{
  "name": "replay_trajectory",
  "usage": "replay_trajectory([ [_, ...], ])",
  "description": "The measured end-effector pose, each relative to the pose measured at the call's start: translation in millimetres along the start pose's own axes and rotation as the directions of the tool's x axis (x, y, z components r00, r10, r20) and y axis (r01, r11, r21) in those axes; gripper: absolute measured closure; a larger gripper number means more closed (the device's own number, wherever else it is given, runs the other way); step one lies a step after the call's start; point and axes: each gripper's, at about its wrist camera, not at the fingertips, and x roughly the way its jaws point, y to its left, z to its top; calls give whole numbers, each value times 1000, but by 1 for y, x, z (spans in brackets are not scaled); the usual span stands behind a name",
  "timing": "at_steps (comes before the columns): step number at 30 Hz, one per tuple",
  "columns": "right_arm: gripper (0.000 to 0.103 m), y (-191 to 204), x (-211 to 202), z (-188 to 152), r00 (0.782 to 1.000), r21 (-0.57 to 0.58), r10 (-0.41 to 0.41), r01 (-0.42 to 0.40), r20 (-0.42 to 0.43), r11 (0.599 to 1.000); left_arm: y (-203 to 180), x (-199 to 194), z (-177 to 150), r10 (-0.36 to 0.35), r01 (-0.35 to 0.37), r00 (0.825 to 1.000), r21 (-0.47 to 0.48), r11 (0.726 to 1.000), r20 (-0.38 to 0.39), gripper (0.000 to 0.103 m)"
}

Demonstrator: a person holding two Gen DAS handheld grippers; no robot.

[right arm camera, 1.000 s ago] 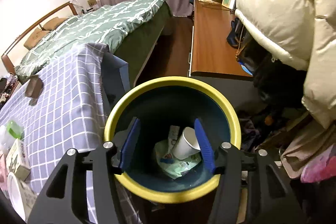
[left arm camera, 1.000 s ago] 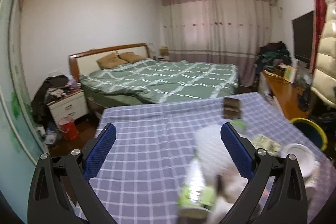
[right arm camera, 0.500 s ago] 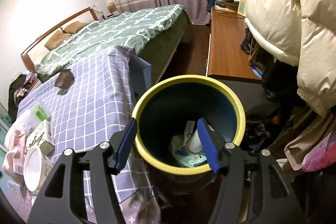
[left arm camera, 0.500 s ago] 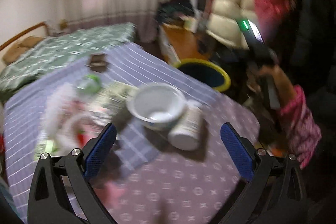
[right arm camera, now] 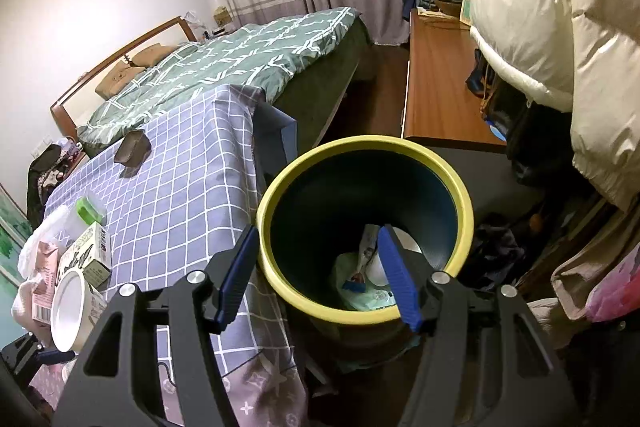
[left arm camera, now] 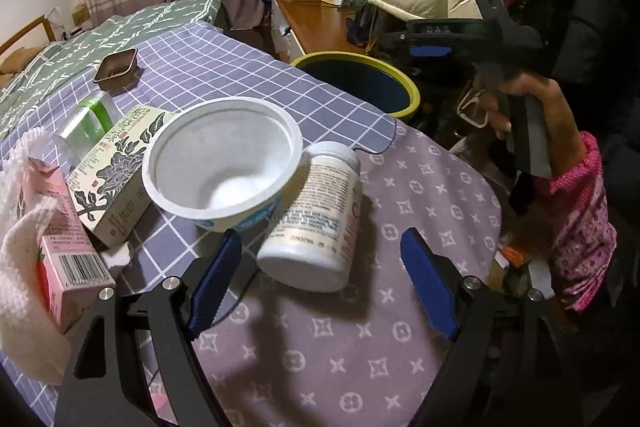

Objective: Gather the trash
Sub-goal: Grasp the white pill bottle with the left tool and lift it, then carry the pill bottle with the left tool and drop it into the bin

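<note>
Left tool (left arm camera: pixel 320 283) pointed down at the table (left arm camera: pixel 360 367), its blue pads parted and touching nothing; the jaws had just been closing in, with the base of a white pill bottle (left arm camera: pixel 316 223) lying on its side just ahead, in line with the gap between the pads, not gripped. The bottle's label carried fine print too small to read. Touching the bottle on the tool's left sat an empty white bowl (left arm camera: pixel 224 163) with a blue band of lettering under the rim, unreadable. Farther left of the bowl lay a cream carton (left arm camera: pixel 116 171) printed with dark flowers and Chinese characters, then a pink carton (left arm camera: pixel 64 247) showing a barcode, leaning against white knitted cloth (left arm camera: pixel 20 307). Beyond the cartons lay a clear bottle with a green label (left arm camera: pixel 86 125), and farther off a small brown tray (left arm camera: pixel 116 67). The checked cloth (left arm camera: pixel 224 67) covered the far part of the table, a mauve patterned cloth the near part. Right tool (right arm camera: pixel 316 279) hung over the yellow-rimmed bin (right arm camera: pixel 460 195), pads apart, empty; its jaws had just been opening. Its right pad was over the bin's mouth, its left pad outside the rim. In the bin, ahead of the right pad, lay a white paper cup (right arm camera: pixel 376 267) and a pale green wrapper (right arm camera: pixel 360 291). In the left view the person's right hand (left arm camera: pixel 532 123) held the right tool's handle, marked "DAS" on the body.
</note>
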Motion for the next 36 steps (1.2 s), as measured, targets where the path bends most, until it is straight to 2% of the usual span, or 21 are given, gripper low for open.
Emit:
replay_trajectory([
  [4, 44, -1, 4, -1, 1000, 3, 11, -11, -9, 1000, -3, 8, 5, -9, 9, 1000, 10, 1000, -27, 29],
  [11, 44, 1, 7, -4, 999, -4, 27, -28, -16, 1000, -6, 23, 17, -5, 6, 998, 20, 1000, -59, 33],
  [14, 44, 2, 7, -5, 999, -9, 36, -36, -19, 999, -7, 31, 21, 2, -1, 997, 14, 1000, -75, 39],
  [16, 44, 3, 7, -5, 999, -13, 41, -41, -20, 999, -6, 36, 22, 6, -5, 996, 6, 1000, -92, 49],
  [18, 44, 3, 5, -6, 999, -18, 45, -45, -21, 999, -6, 39, 23, 2, -2, 995, -4, 1000, -103, 54],
  [28, 44, -14, -3, -11, 1000, 3, 23, -23, -5, 1000, -22, 24, 38, -39, 39, 997, -2, 999, -61, 56],
  [36, 44, -35, -10, -16, 1000, 26, 6, -6, 10, 1000, -32, 22, 80, -46, 46, 999, -11, 999, -23, 56],
])
